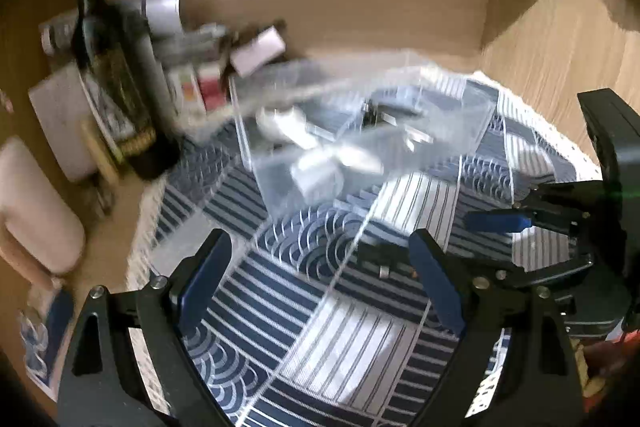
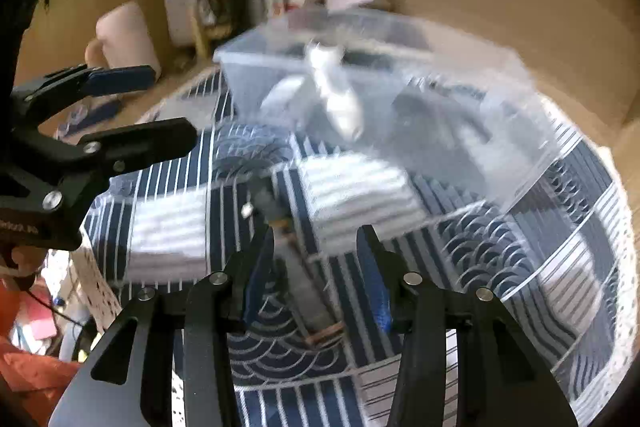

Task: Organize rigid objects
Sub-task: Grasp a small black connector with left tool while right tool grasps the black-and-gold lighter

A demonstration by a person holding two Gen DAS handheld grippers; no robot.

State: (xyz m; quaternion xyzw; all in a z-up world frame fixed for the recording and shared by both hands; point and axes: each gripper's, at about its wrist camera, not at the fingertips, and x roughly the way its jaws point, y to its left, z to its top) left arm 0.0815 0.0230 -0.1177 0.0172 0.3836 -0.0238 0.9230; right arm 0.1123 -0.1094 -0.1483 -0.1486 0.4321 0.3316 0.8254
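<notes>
A clear plastic box (image 1: 452, 131) stands on the blue-and-white patterned cloth (image 1: 320, 307); it holds blurred white and dark objects (image 1: 316, 167). My left gripper (image 1: 320, 267) is open and empty over the cloth, short of the box. In the right wrist view the same box (image 2: 460, 107) holds a white object (image 2: 336, 95). My right gripper (image 2: 320, 255) is open around a long dark object with a brown end (image 2: 304, 291) lying on the cloth (image 2: 500, 267). The right gripper also shows in the left wrist view (image 1: 500, 235), and the left gripper in the right wrist view (image 2: 172, 103).
A dark wine bottle (image 1: 116, 75) stands left of the box among small boxes and clutter (image 1: 192, 47). A pink cup (image 2: 128, 35) stands at the left. A cardboard wall (image 1: 360, 7) rises behind. Wooden floor (image 1: 560, 47) lies at the right.
</notes>
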